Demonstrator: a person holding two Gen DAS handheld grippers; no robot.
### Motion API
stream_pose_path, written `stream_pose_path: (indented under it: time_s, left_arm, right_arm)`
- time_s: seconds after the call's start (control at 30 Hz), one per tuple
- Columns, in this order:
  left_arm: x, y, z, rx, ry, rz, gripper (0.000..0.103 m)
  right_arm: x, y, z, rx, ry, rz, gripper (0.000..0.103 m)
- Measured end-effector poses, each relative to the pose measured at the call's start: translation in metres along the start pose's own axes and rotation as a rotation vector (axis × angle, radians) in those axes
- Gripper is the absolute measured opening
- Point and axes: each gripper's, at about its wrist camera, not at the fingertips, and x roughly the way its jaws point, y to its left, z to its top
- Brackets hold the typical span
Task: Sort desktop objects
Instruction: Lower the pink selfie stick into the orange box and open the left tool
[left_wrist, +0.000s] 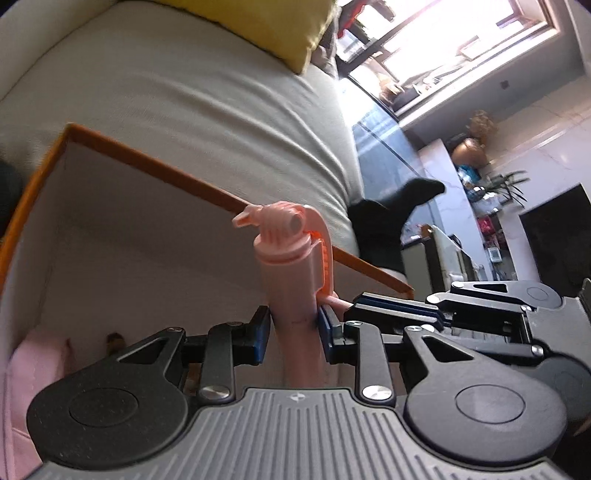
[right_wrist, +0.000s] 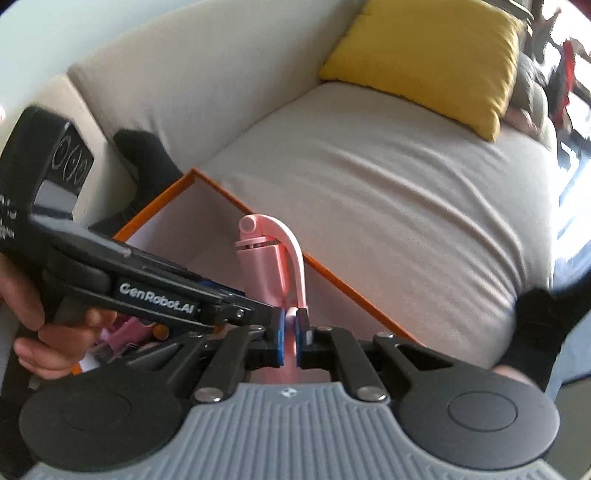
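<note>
- Our left claw (left_wrist: 291, 332) squeezes the pink stick (left_wrist: 291, 266) by its body.
- Our right claw (right_wrist: 290, 332) pinches the stick's thin pink arm (right_wrist: 295, 258).
- The stick stands over an orange-edged box (left_wrist: 155, 162).
- The box rests on a pale sofa (right_wrist: 388, 184) with a yellow pillow (right_wrist: 436, 55).

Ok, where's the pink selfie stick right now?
In both wrist views the pink selfie stick stands upright at centre, clamped by the left gripper and right gripper, over the orange-rimmed box.

box (left_wrist: 110, 206) on sofa (left_wrist: 207, 92), cushion (left_wrist: 266, 22) behind
</note>
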Motion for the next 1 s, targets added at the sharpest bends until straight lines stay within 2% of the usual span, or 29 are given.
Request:
stream_pose_path:
  time_s: [0.37, 0.47, 0.57, 0.73, 0.87, 1.0]
  left_arm:
    - [-0.031, 0.041, -0.005, -0.082, -0.029, 0.068, 0.031]
    - [-0.04, 0.043, -0.008, -0.082, -0.051, 0.081, 0.031]
    - [-0.05, 0.043, -0.01, -0.08, -0.07, 0.072, 0.031]
    - [-0.063, 0.036, -0.016, -0.038, -0.109, 0.098, 0.031]
    - [-0.073, 0.035, -0.024, -0.031, -0.138, 0.114, 0.031]
    - [-0.082, 0.034, -0.032, -0.02, -0.149, 0.123, 0.031]
  right_arm:
    - [0.041, 0.054, 0.009, -0.367, 0.002, -0.125, 0.005]
    - [0.053, 0.07, -0.002, -0.509, -0.007, -0.181, 0.004]
    - [0.063, 0.082, -0.012, -0.612, -0.016, -0.224, 0.004]
    - [0.077, 0.095, -0.033, -0.761, -0.038, -0.293, 0.004]
    - [0.073, 0.097, -0.04, -0.78, -0.048, -0.291, 0.005]
    - [0.06, 0.088, -0.028, -0.649, -0.012, -0.159, 0.005]
